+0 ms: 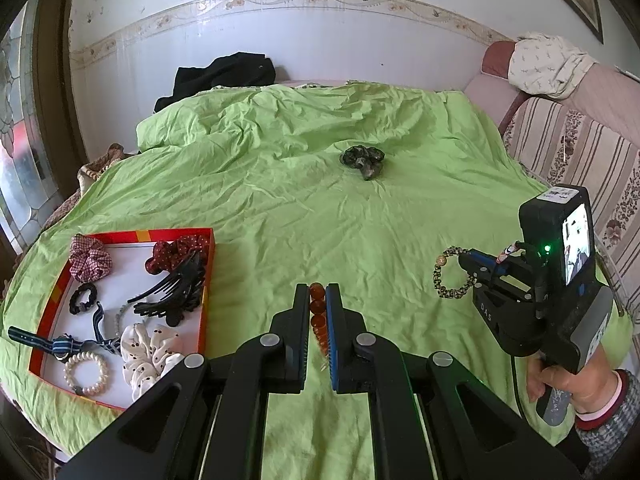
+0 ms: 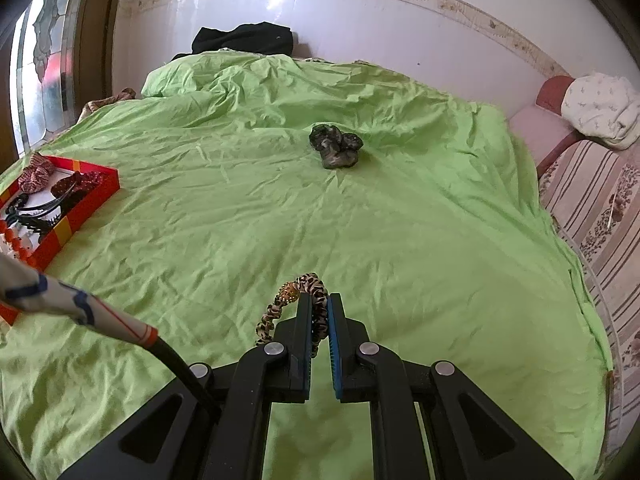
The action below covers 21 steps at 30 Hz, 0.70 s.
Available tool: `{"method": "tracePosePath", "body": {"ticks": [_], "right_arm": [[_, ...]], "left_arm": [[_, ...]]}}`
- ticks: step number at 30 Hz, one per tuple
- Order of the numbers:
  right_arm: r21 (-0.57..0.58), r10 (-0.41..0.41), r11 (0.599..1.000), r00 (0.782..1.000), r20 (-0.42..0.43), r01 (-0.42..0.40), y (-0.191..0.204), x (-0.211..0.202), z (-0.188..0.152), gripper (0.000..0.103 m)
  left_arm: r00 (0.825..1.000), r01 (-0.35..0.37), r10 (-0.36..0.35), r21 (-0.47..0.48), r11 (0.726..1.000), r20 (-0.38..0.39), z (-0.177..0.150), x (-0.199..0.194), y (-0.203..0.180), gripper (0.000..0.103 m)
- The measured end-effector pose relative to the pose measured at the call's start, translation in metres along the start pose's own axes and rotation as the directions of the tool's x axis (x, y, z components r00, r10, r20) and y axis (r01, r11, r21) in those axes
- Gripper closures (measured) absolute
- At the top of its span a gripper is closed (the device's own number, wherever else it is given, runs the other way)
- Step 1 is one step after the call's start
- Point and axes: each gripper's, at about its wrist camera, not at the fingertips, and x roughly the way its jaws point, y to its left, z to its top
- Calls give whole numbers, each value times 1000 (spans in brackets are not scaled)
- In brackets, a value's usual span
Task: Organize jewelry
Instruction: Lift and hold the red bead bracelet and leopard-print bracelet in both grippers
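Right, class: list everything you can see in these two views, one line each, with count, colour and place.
Box: one, red rim, white floor, bed's left.
Scrunchies in box: three; checked red, dotted maroon, white dotted.
Claw clip: one, black, in box.
Hair tie: one, black, in box.
Pearl bracelet: one, white, in box.
Dark scrunchie: one, mid-bed.
Sheet: one, green.
Amber beads: one string, in left gripper.
Leopard scrunchie: one, in right gripper.
Hand: one, holding right gripper.
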Motion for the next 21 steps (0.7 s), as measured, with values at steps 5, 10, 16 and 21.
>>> {"method": "tracePosePath", "body": {"ticks": [5, 10, 16, 21], "right_arm": [[1, -15, 1000, 1000, -6, 15, 1, 2, 0, 95], [-2, -30, 1000, 1000, -5, 30, 2, 3, 0, 95], [-7, -44, 999, 999, -5, 44, 3, 5, -1, 95], [-7, -53, 999, 999, -6, 53, 3, 6, -1, 95]], "left_arm": [[1000, -7, 7, 1, 1000, 4, 0, 0, 0, 96], [1000, -16, 16, -1, 1000, 6, 1, 1, 2, 96], [1000, -28, 28, -3, 1000, 10, 0, 3, 3, 96], [999, -36, 36, -8, 999, 14, -1, 4, 5, 96]]}}
